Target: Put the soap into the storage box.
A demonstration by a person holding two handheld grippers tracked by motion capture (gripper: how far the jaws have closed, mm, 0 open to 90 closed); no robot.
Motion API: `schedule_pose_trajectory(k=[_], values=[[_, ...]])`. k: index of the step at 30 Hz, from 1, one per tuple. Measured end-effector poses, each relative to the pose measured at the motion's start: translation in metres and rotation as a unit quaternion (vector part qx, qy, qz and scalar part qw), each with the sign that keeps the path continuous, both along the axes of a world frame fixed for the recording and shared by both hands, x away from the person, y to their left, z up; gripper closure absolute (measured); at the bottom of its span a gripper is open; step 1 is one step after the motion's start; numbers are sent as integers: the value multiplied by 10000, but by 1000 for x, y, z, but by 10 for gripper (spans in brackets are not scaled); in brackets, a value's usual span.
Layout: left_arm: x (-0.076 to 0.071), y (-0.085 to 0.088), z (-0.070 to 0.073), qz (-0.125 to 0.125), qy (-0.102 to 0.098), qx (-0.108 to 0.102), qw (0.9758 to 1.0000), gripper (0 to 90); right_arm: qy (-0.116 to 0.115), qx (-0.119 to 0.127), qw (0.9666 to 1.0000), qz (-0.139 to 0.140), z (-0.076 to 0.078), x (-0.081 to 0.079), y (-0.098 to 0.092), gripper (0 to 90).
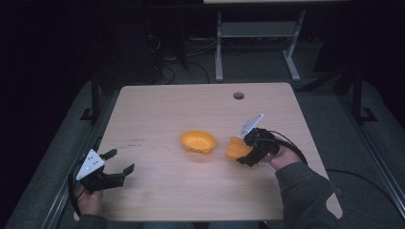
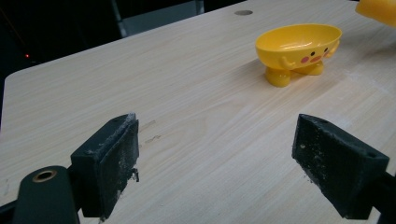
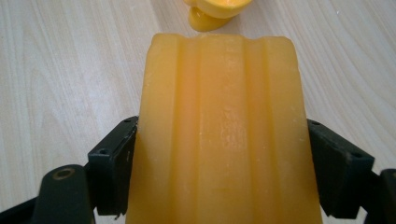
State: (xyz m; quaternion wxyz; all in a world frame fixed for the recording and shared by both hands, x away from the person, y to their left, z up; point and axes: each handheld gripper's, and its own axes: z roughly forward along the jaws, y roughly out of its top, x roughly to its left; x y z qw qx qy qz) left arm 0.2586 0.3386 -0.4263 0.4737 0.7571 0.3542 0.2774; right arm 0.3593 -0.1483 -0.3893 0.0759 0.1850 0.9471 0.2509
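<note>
A small yellow dish (image 1: 198, 141) with a cartoon face and little feet stands near the middle of the wooden table (image 1: 157, 109); it also shows at the upper right of the left gripper view (image 2: 299, 49). Just right of it, my right gripper (image 1: 244, 153) is shut on an orange ridged soap bar (image 1: 236, 148), held a little above the table. In the right gripper view the bar (image 3: 224, 135) sits between both jaws, with the dish's foot (image 3: 205, 21) beyond it. My left gripper (image 1: 118, 162) rests open at the table's front left, nothing between its jaws (image 2: 219, 158).
A round cable hole (image 1: 238, 95) lies near the table's far edge. Beyond the table stand a white desk frame (image 1: 218, 47) and loose cables on a dark floor. A sleeved forearm (image 1: 305, 195) comes in at the bottom right.
</note>
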Motion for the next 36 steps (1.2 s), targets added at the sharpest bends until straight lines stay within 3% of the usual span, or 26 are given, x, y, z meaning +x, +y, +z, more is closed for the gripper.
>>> schedule_pose_trajectory(k=[13, 15, 24, 36], values=[[0, 1, 0, 5, 3, -2, 10000, 139, -62, -11, 10000, 26, 9, 6, 4, 204], [0, 1, 0, 3, 1, 0, 10000, 139, -44, 82, 10000, 34, 10, 7, 5, 204], [0, 1, 0, 14, 13, 0, 10000, 139, -86, -43, 9999, 135, 12, 12, 14, 204], [0, 1, 1, 14, -15, -30, 10000, 139, -120, -31, 9997, 212, 19, 18, 23, 203]])
